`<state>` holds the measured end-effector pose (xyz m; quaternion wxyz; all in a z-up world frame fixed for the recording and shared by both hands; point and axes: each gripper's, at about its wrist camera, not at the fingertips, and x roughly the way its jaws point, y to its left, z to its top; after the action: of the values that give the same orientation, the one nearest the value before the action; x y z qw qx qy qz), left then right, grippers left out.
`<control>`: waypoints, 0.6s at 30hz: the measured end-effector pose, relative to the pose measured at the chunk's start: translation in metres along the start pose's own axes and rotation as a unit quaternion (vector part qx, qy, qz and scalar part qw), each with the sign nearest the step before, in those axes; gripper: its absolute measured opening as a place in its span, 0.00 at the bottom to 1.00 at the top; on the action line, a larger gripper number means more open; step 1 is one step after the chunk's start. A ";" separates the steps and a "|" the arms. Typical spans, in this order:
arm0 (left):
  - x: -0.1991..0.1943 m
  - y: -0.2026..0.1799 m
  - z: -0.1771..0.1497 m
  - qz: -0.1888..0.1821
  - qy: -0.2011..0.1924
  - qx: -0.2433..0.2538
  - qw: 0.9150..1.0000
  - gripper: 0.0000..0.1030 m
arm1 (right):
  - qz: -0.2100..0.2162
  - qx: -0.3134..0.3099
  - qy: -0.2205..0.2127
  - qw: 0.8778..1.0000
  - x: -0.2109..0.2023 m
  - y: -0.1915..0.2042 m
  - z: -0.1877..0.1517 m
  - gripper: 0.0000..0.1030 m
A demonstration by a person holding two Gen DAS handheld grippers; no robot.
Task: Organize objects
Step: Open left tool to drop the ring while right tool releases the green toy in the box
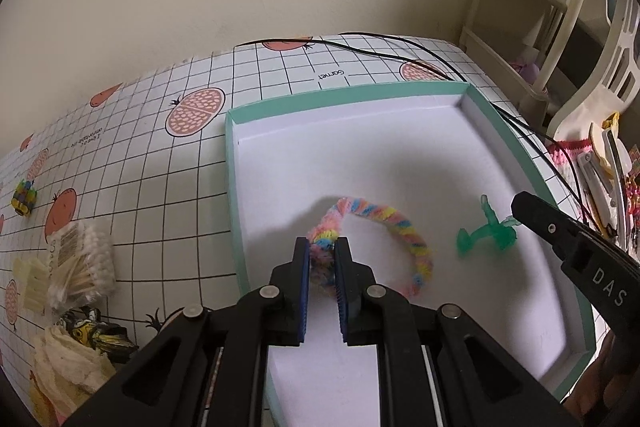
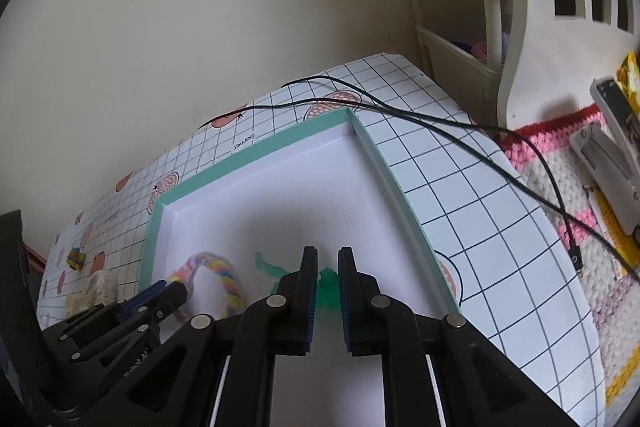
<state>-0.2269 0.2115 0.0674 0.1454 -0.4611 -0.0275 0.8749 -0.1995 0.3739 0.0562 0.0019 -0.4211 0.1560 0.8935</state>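
We held the left gripper (image 1: 322, 253) low inside the tray (image 1: 408, 95) on the worktop (image 1: 168, 171), pinching the pastel braided ring (image 1: 400, 223). To its right, our right gripper (image 2: 328, 263) angled downward, clasping the green plastic toy (image 1: 486, 237).

A home room: fruit-print tablecloth (image 1: 160, 131), crochet mat (image 2: 560, 179), cream plastic shelf (image 1: 532, 7).
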 end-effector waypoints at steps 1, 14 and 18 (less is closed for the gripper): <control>-0.001 0.001 0.000 0.000 -0.001 -0.001 1.000 0.12 | -0.001 -0.002 -0.001 1.000 -0.001 0.000 0.000 0.11; -0.024 0.006 0.008 0.007 -0.021 -0.005 1.000 0.40 | -0.010 -0.018 -0.011 1.000 -0.018 0.002 0.008 0.28; -0.030 0.009 0.009 0.012 -0.024 -0.013 1.000 0.47 | -0.006 -0.025 -0.004 1.000 -0.021 0.005 0.008 0.28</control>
<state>-0.2209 0.1950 0.0946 0.1279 -0.4419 -0.0370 0.8871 -0.1924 0.3746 0.0785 -0.0024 -0.4180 0.1306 0.8990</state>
